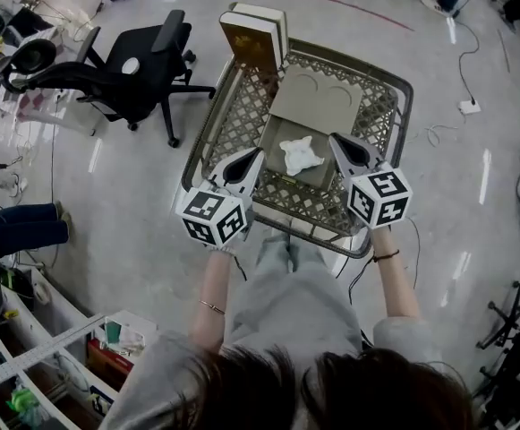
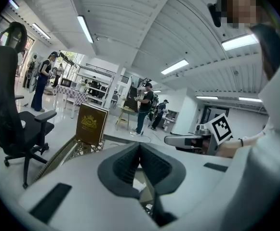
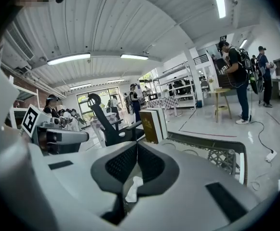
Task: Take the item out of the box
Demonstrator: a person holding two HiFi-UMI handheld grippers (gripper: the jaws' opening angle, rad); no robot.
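Looking down into a lattice-sided box [image 1: 242,119] parked on a glossy grey floor [image 1: 134,204]. Got the white crumpled item [image 1: 300,155] lying in the middle of it, on a tan cardboard liner [image 1: 318,101], touched by neither tool. Holding the left gripper [image 1: 259,153] and the right gripper [image 1: 333,138] with tips just past the near rim, one on each side of the item. Both pinched fully together, gripping nothing. Just the near lattice wall sitting under the gripper bodies. Worth noting a brown case with a gold emblem [image 1: 249,41] standing upright at the far corner of the box. Off to the left, a black office chair [image 1: 139,70]. Off to the right, a white power strip [image 1: 470,107] with its cable trailing across the floor. Further back, a big open room: strip lights [image 3: 67,59] on a ribbed ceiling, some shelving, a few people [image 3: 238,71] standing about.
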